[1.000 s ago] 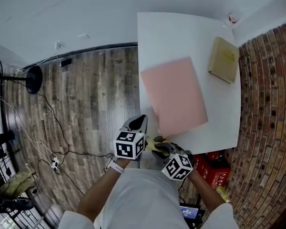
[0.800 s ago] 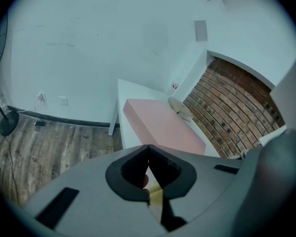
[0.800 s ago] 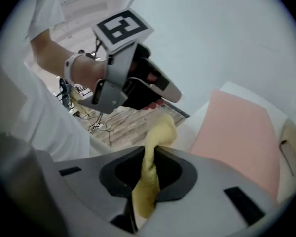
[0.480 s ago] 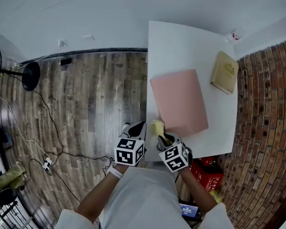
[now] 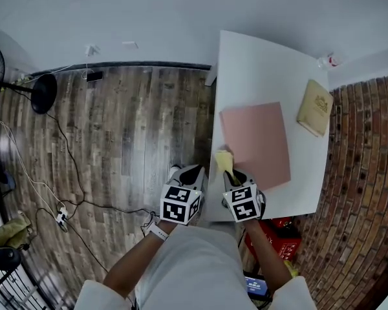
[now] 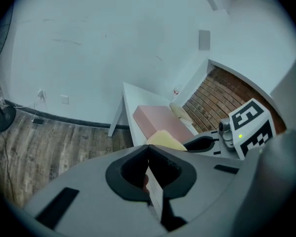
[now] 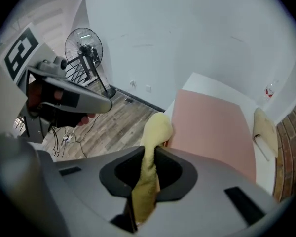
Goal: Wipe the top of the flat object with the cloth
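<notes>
Right now the pink flat object point(image 5: 255, 144) lies on the white bench point(image 5: 258, 70), its long axis running away from the person along the bench's length and skewed a little against the bench's edges. The yellow cloth point(image 5: 223, 160) sits at the object's near left corner, by the bench's left edge; whether it presses on the pink surface cannot be told. The right claw point(image 5: 229, 175) is clenched on that cloth: in the right gripper view a strip of it is pinched between the two jaws, and its bunched end sticks out past the tips toward the object. The left claw point(image 5: 193, 170) is off the bench, to the left of the object's near corner and over the floor, with its jaws pressed together and nothing between them. A tan book point(image 5: 315, 115) lies to the right of the object's far end, tilted and apart from it. The floor point(image 5: 116, 128) left of the object is of grey-brown wooden planks, a brick wall point(image 5: 362, 173) runs along its right, and a white wall point(image 5: 149, 18) stands beyond its far end. A standing fan point(image 7: 84, 46) is far to its left.
</notes>
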Demonstrator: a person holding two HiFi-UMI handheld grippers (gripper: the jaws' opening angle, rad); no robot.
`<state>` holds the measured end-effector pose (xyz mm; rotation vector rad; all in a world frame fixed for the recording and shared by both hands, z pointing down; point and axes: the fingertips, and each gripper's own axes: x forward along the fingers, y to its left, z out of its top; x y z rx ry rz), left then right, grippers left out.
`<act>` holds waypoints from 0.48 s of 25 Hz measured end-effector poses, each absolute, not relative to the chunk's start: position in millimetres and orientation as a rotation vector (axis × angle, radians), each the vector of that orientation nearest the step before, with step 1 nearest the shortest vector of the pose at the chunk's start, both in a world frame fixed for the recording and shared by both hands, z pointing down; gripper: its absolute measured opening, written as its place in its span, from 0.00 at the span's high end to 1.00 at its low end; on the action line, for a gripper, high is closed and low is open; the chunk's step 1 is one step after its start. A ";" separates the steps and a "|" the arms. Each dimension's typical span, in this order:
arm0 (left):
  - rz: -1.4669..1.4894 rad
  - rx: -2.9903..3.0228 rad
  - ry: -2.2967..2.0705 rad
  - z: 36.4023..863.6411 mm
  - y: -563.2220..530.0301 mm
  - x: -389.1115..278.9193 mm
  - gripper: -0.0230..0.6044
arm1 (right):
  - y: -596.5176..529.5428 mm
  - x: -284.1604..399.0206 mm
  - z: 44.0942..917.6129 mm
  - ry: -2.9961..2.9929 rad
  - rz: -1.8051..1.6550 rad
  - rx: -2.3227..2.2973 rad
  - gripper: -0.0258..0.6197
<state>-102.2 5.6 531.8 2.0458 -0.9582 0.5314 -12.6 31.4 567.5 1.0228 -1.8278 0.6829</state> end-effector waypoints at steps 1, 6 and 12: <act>0.532 2.047 -0.954 532.3 4.1 -103.2 0.93 | 25.8 -13.9 567.1 -1.825 0.688 1.036 0.87; 0.539 2.060 -0.938 532.9 -6.8 -107.2 0.93 | -3.7 -20.1 564.5 -1.821 0.692 1.078 0.87; 0.539 2.075 -0.941 531.6 -20.8 -113.5 0.93 | -43.1 -18.6 566.1 -1.812 0.680 1.151 0.87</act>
